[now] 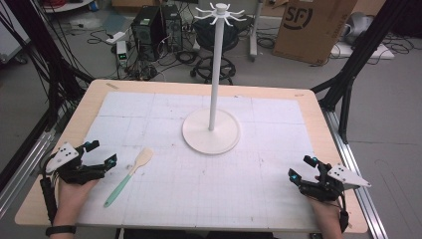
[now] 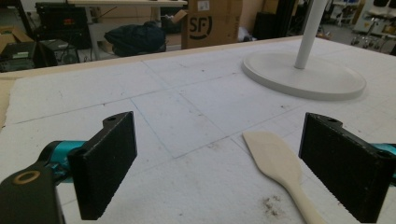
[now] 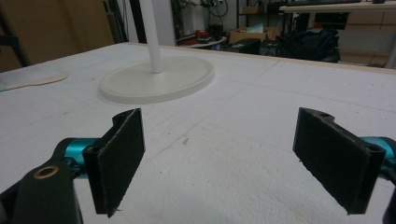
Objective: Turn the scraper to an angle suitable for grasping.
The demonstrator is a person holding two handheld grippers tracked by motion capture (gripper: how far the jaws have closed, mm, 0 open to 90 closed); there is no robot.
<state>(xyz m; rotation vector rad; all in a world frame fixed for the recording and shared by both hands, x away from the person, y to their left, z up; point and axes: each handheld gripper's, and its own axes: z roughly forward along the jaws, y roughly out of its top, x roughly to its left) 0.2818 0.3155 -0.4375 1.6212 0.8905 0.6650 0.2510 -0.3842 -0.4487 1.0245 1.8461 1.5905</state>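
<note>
Pale wooden-bladed spatula with a mint-green handle (image 1: pixel 127 177) lies just right of the left gripper (image 1: pixel 102 152), blade pointing away toward the white stand (image 1: pixel 211 130); both grippers gape empty, right gripper (image 1: pixel 302 168) well apart.

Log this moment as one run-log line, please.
left gripper: open, beside spatula, not touching | right gripper: open, holding nothing | spatula: flat on mat | hook stand: upright, mid-table, hooks bare

The spatula (image 1: pixel 129 175) pairs a pale matt wooden blade with a smooth mint handle. The white matt stand (image 1: pixel 211 130) sits on a rough, scuffed foam mat (image 1: pixel 259 189).
</note>
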